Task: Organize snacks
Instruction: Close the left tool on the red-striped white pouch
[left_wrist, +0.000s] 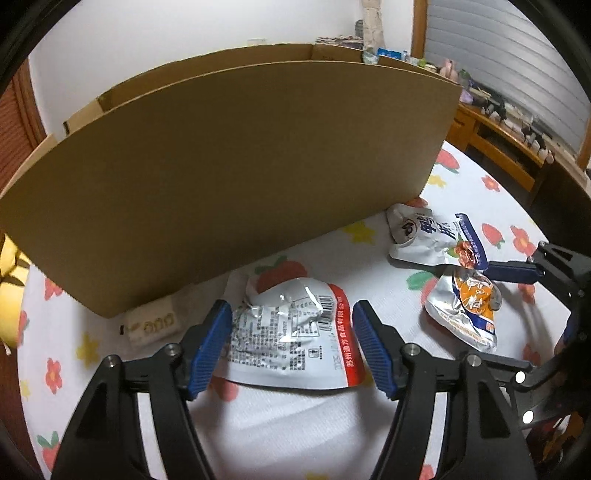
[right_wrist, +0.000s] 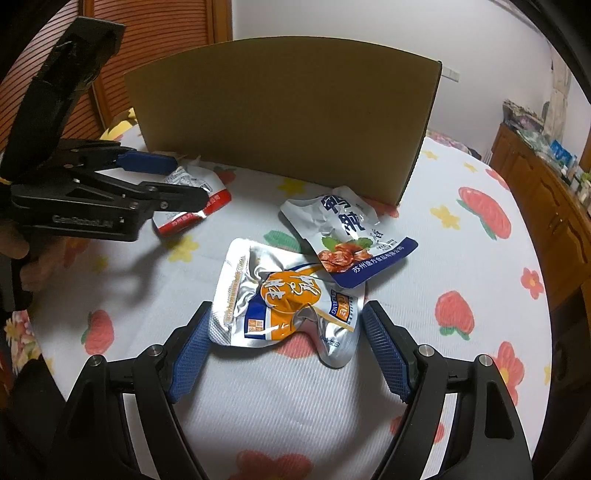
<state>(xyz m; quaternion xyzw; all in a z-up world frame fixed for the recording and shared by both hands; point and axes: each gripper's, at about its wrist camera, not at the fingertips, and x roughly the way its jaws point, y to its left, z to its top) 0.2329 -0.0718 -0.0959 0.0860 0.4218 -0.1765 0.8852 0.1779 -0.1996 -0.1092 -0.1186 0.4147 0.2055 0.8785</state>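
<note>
A silver snack packet with a red edge (left_wrist: 291, 339) lies back side up on the flowered cloth, just in front of a tall cardboard box (left_wrist: 240, 177). My left gripper (left_wrist: 291, 304) stands open astride it, one blue pad on each side. In the right wrist view the left gripper (right_wrist: 188, 179) hovers over that packet (right_wrist: 216, 194). A crumpled silver and orange packet (right_wrist: 280, 299) lies between the open fingers of my right gripper (right_wrist: 288, 304). A white packet with a blue edge (right_wrist: 343, 229) overlaps its far corner, beside the box (right_wrist: 288, 110).
A white power strip (left_wrist: 151, 326) lies against the box's near left corner. Something soft and yellow (left_wrist: 9, 295) sits at the far left. The tablecloth (right_wrist: 461, 258) spreads to the right, with a wooden cabinet (right_wrist: 546, 206) beyond the table's edge.
</note>
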